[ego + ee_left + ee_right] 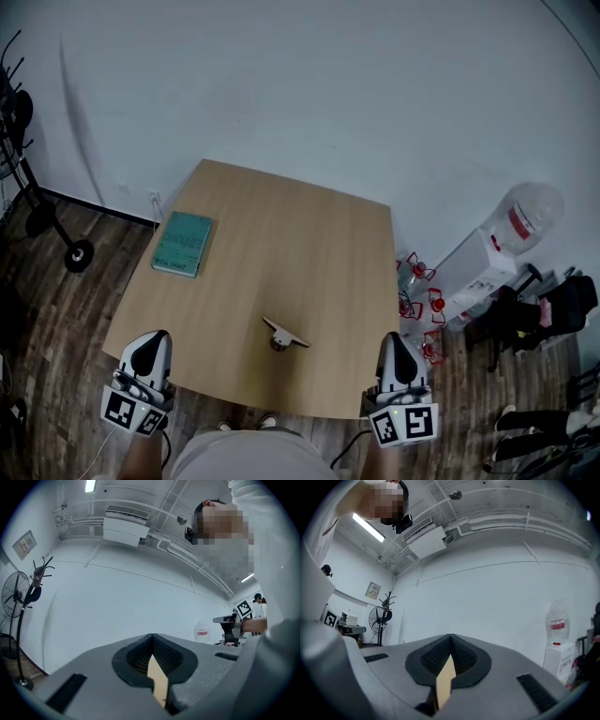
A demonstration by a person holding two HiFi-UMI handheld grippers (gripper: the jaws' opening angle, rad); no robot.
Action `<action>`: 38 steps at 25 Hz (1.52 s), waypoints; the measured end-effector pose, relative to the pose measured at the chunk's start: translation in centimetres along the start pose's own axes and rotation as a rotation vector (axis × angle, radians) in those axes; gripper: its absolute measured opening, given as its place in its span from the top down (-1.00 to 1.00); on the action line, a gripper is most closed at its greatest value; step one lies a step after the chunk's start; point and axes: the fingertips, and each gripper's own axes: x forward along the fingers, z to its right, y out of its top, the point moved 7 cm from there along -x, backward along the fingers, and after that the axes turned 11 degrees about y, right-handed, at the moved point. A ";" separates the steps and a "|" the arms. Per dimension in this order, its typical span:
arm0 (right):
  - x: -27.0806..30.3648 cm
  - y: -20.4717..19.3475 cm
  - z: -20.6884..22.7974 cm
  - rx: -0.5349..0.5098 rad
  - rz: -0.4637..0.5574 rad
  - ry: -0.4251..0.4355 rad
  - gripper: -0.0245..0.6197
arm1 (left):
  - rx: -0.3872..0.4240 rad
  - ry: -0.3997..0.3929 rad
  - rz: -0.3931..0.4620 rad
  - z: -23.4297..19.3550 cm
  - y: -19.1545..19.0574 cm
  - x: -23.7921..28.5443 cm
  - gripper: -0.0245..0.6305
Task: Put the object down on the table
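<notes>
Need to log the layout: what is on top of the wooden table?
A teal book lies near the table's left edge, towards the far side. A small tan object sits near the front middle. Whatever the book covers cannot be seen.

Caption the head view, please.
Left gripper and right gripper shut at near edge of table; wooden object and teal book on top.

The table (319, 244) is mostly bare wood; only a teal book (183, 243) at its far left and a small wooden object (284, 336) near the front middle stand in the way.
</notes>
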 end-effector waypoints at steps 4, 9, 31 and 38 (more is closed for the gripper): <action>0.1 0.0 0.1 0.009 0.005 0.008 0.93 | 0.003 -0.006 -0.005 0.2 -0.1 0.2 0.90; 0.4 0.0 -0.4 0.002 0.002 0.012 0.93 | 0.003 -0.022 -0.004 0.4 0.0 0.5 0.90; -0.1 -0.1 -3.6 -0.033 -0.029 0.017 0.93 | -0.014 -0.039 -0.008 -0.5 -0.3 -1.5 0.91; -0.6 0.0 -4.4 -0.040 -0.032 0.014 0.93 | -0.016 -0.040 -0.006 -0.8 -0.3 -2.2 0.90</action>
